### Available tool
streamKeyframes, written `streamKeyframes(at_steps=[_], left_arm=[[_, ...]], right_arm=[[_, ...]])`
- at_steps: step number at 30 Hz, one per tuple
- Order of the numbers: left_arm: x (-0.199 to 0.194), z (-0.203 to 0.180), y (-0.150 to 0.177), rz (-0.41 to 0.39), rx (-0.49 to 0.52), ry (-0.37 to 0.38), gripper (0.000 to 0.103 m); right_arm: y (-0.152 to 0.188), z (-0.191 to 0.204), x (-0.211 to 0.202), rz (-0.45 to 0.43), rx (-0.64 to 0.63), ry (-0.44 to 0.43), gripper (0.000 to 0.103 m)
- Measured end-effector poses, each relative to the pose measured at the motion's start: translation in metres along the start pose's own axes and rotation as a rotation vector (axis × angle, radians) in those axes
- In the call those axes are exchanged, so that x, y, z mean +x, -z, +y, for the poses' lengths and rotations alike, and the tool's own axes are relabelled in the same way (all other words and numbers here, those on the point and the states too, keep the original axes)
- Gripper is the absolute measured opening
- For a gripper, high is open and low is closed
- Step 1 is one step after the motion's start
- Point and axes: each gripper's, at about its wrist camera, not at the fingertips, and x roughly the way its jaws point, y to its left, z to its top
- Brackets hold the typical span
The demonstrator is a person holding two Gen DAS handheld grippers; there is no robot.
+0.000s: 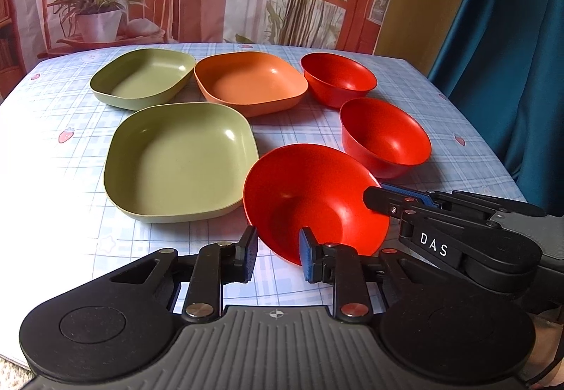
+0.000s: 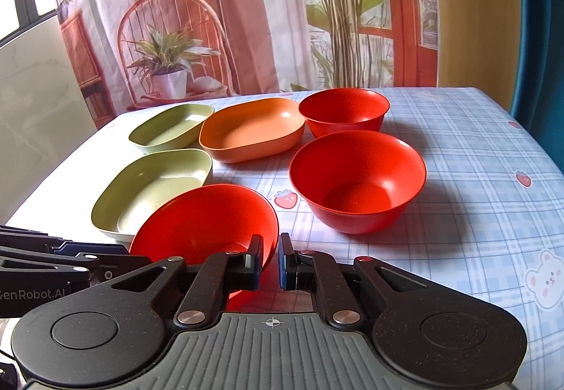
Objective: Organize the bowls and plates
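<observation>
Three red bowls, two green plates and an orange plate are on the checked tablecloth. The nearest red bowl (image 1: 310,203) (image 2: 208,224) is tilted up on its side. My right gripper (image 2: 270,263) is shut on its right rim; in the left wrist view it (image 1: 379,196) comes in from the right. My left gripper (image 1: 278,256) is open, its fingers astride the bowl's near rim. The middle red bowl (image 1: 386,136) (image 2: 357,178) and far red bowl (image 1: 338,78) (image 2: 343,110) stand upright. The near green plate (image 1: 179,161) (image 2: 151,185), far green plate (image 1: 142,78) (image 2: 171,127) and orange plate (image 1: 250,81) (image 2: 252,129) lie flat.
The table (image 1: 53,115) (image 2: 486,178) ends at a printed backdrop curtain (image 2: 246,20) behind. A blue curtain (image 1: 511,55) hangs past the right edge. Open cloth lies to the right of the bowls (image 2: 476,231).
</observation>
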Motion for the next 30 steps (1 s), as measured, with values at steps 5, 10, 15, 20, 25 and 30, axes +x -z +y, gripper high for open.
streamKeyframes(at_steps=[5, 10, 15, 20, 25, 30], left_arm=[[-0.013, -0.01, -0.002, -0.072, 0.046, 0.057, 0.025], [-0.007, -0.015, -0.001, -0.052, 0.058, 0.036, 0.025], [-0.008, 0.0, -0.004, -0.059, -0.015, -0.017, 0.026], [-0.008, 0.007, -0.006, -0.053, -0.052, -0.052, 0.027], [0.006, 0.014, -0.004, 0.009, -0.101, -0.028, 0.027], [0.007, 0.014, -0.001, 0.005, -0.088, 0.006, 0.026]], right_arm=[[-0.003, 0.007, -0.006, -0.041, -0.035, -0.029, 0.008], [-0.007, 0.009, -0.008, -0.059, -0.056, -0.043, 0.007], [-0.006, -0.001, -0.005, -0.041, -0.009, -0.037, 0.007], [-0.004, -0.002, -0.003, -0.031, 0.003, -0.034, 0.007], [-0.003, -0.002, -0.001, -0.018, 0.008, -0.035, 0.007], [-0.002, -0.001, 0.0, -0.012, 0.006, -0.032, 0.007]])
